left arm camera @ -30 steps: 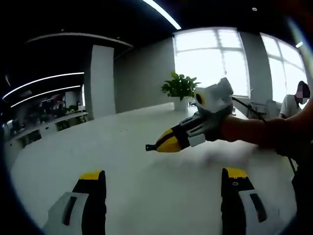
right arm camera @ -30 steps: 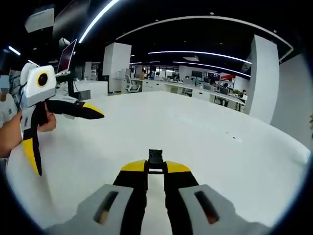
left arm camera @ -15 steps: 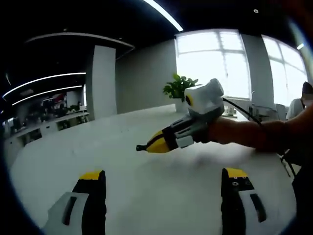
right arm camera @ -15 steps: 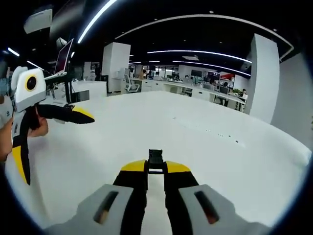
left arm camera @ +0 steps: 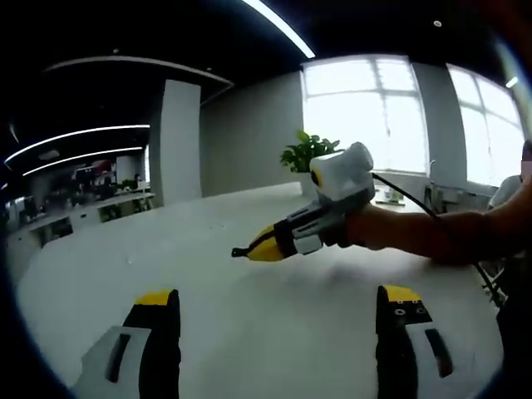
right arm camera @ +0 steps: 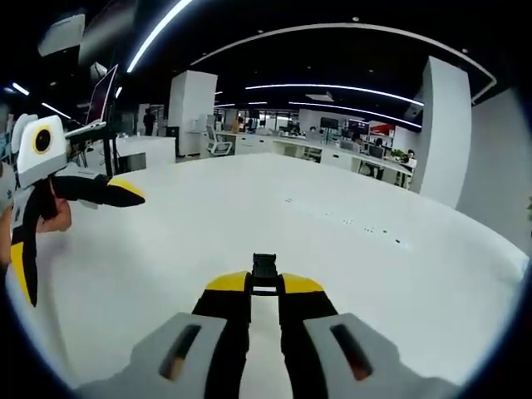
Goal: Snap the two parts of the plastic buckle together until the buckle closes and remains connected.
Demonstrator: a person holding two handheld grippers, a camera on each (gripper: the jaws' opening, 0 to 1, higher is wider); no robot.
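Observation:
In the right gripper view, my right gripper (right arm camera: 264,284) is shut on a small black buckle part (right arm camera: 264,268) that sticks out past its yellow tips. My left gripper (right arm camera: 81,246) shows at the left edge of that view, held by a hand, its jaws spread wide with nothing between them. In the left gripper view, my left gripper (left arm camera: 278,298) stands open over the white table (left arm camera: 191,274). The right gripper (left arm camera: 262,247) reaches in from the right above the table. The black buckle part (left arm camera: 241,251) juts from its tip.
A potted plant (left arm camera: 307,154) stands at the table's far edge before bright windows. A person (left arm camera: 515,179) sits at the far right. A cable (left arm camera: 407,195) trails from the right gripper. A raised monitor (right arm camera: 108,96) stands behind the left gripper.
The right gripper with the buckle part has moved left across the left gripper view. The left gripper has slid toward the left edge of the right gripper view. Neither has changed its grip.

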